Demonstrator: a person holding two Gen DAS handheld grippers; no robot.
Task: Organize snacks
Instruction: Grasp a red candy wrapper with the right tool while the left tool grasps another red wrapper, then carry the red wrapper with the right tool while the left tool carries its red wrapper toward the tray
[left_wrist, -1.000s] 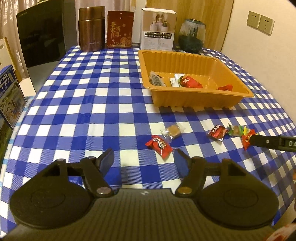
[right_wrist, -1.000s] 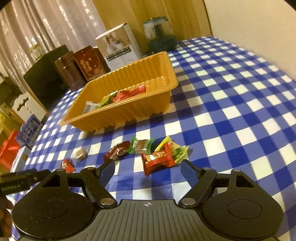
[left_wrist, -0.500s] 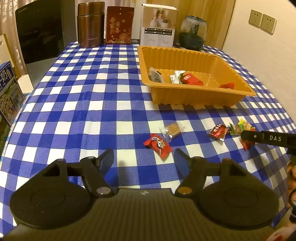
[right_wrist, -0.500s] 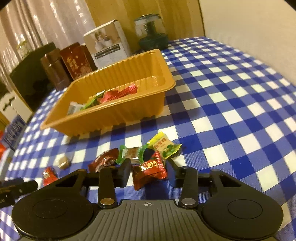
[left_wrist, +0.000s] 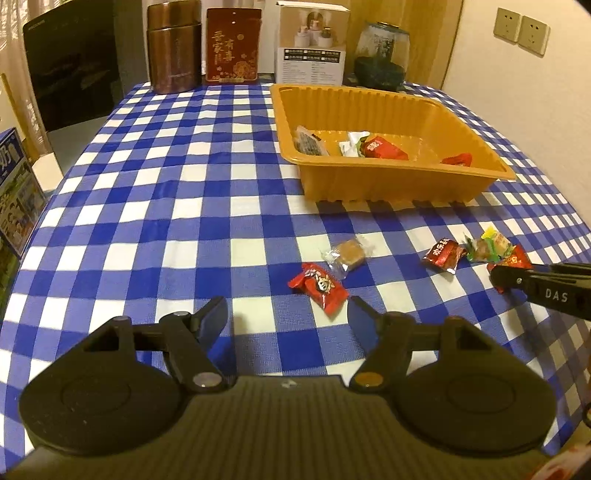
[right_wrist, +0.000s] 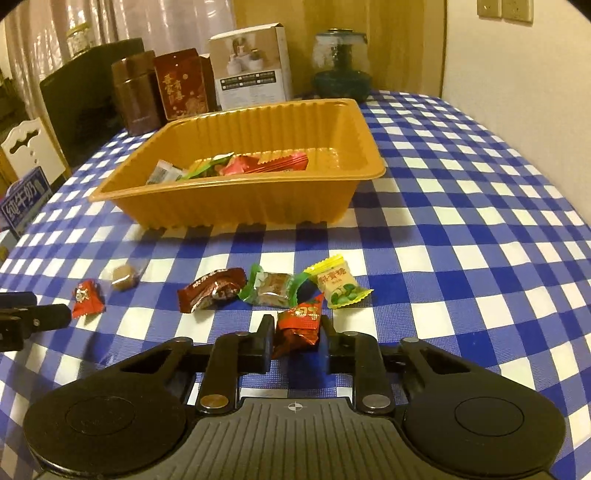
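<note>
An orange tray (left_wrist: 476, 122) (right_wrist: 240, 206) holds several wrapped snacks. My right gripper (right_wrist: 297, 330) is shut on a red snack packet (right_wrist: 299, 326), just above the cloth; it also shows in the left wrist view (left_wrist: 511, 275). Beside it lie a yellow-green candy (right_wrist: 336, 284), a green-wrapped candy (right_wrist: 273, 290) and a dark red packet (right_wrist: 212, 288). My left gripper (left_wrist: 288, 317) is open and empty, just short of a red candy (left_wrist: 319, 286) (right_wrist: 86, 299) and a clear-wrapped brown sweet (left_wrist: 347, 253) (right_wrist: 123, 277).
The table has a blue-and-white checked cloth (left_wrist: 166, 206). At the back stand a brown canister (left_wrist: 173, 48), a red tin (left_wrist: 231, 46), a white box (left_wrist: 312, 48) and a glass jar (left_wrist: 382, 55). A blue carton (left_wrist: 14, 192) stands off the left edge.
My right gripper has closed on the red snack packet and lifted it slightly. My left gripper has stayed open and drawn back a little.
</note>
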